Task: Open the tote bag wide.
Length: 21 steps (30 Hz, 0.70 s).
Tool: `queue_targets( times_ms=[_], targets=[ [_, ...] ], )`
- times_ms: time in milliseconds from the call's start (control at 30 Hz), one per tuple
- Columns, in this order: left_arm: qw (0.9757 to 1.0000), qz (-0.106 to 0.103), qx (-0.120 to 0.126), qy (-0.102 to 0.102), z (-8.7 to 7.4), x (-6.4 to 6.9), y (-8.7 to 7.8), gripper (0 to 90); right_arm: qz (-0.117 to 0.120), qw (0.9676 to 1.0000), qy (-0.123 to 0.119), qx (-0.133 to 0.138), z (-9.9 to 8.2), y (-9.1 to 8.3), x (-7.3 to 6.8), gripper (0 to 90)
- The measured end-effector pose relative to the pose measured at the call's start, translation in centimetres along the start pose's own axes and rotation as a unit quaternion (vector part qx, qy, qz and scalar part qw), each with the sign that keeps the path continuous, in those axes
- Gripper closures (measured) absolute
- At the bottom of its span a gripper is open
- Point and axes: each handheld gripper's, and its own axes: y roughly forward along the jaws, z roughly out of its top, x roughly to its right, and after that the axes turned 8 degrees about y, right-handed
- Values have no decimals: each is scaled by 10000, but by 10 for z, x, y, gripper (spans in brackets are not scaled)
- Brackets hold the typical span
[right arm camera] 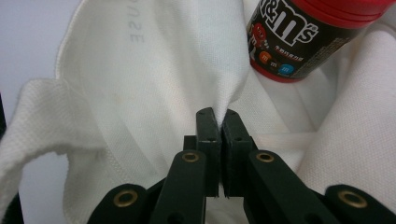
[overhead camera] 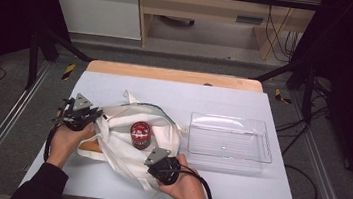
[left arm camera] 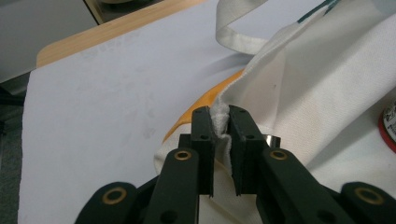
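A white cloth tote bag (overhead camera: 124, 139) lies open on the pale table, with a red-lidded candy can (overhead camera: 140, 134) standing in its mouth. My left gripper (overhead camera: 93, 116) is shut on the bag's left rim; in the left gripper view the cloth (left arm camera: 221, 122) is bunched between the jaws, and an orange object (left arm camera: 198, 112) peeks from under the bag. My right gripper (overhead camera: 156, 158) is shut on the bag's near rim. In the right gripper view the fabric (right arm camera: 219, 100) is pinched tight just below the candy can (right arm camera: 299, 37).
A clear plastic tray (overhead camera: 230, 142) sits to the right of the bag, close to my right hand. The bag's handle (overhead camera: 127, 96) loops toward the far side. The table's wooden far edge (overhead camera: 174, 75) lies behind.
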Motion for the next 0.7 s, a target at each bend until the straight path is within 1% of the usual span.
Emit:
queue_targets(
  times_ms=[67, 200, 267, 300, 333, 367, 467, 533, 633, 700],
  targets=[
    [10000, -11, -12, -2, -2, 1, 1, 812, 1, 10000, 19, 13, -1, 0, 0, 879],
    [10000, -15, 36, -79, -3, 3, 0, 810, -23, 10000, 23, 14, -1, 0, -1, 862],
    [9999, -14, 67, -135, -2, 3, -3, 806, 2, 10000, 34, 47, 0, 0, -1, 837],
    [9999, 4, 92, -139, 0, 4, -5, 800, 19, 10000, 49, 42, 0, 0, -1, 817],
    [9998, 16, 115, -134, 1, 5, -7, 790, 25, 9999, 80, 95, 1, -1, -1, 792],
    [9998, 47, 170, -115, 3, 7, -11, 771, 4, 9999, 97, 101, 2, -2, -1, 764],
    [9995, 118, 268, -74, 7, 12, -21, 664, 42, 9996, 134, 234, 6, -10, -2, 665],
    [9990, 190, 398, -56, 10, 16, -32, 600, 10, 9994, 172, 291, 9, -18, -2, 600],
    [9983, 182, 538, -98, 12, 22, -48, 543, -25, 9988, 227, 423, 14, -33, -1, 547],
    [9983, 139, 573, -41, 12, 27, -58, 512, -43, 9985, 200, 499, 18, -43, 1, 522]
  ],
)
